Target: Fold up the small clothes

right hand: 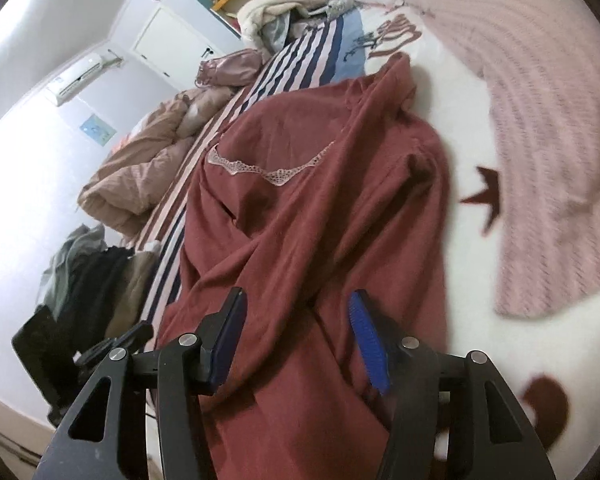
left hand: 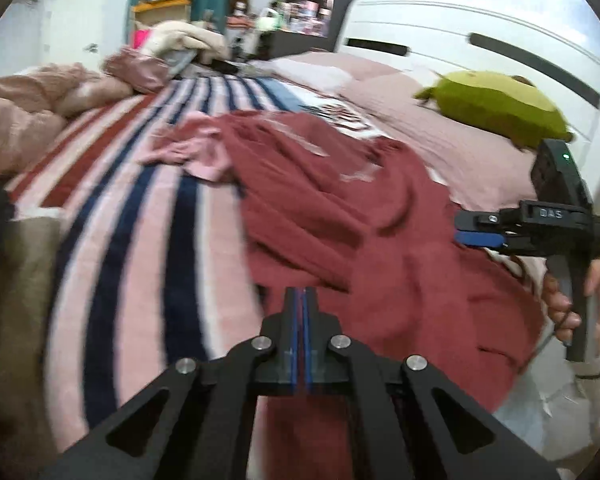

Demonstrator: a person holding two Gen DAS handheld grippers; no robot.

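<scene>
A dark red garment [right hand: 312, 208] lies rumpled across the middle of the bed, lace trim showing toward the upper centre of the right wrist view. The right gripper [right hand: 298, 334] hangs over the cloth's near end at lower centre, its blue-padded fingers spread wide with nothing between them. The left gripper [left hand: 301, 300] has its pads pressed together at the garment's near hem; whether cloth is pinched there cannot be told. Striped bedspread [left hand: 140, 240] lies bare at the left of that frame, a pink knit blanket [right hand: 548, 160] borders the right, and a green plush [left hand: 496, 106] sits upper right.
</scene>
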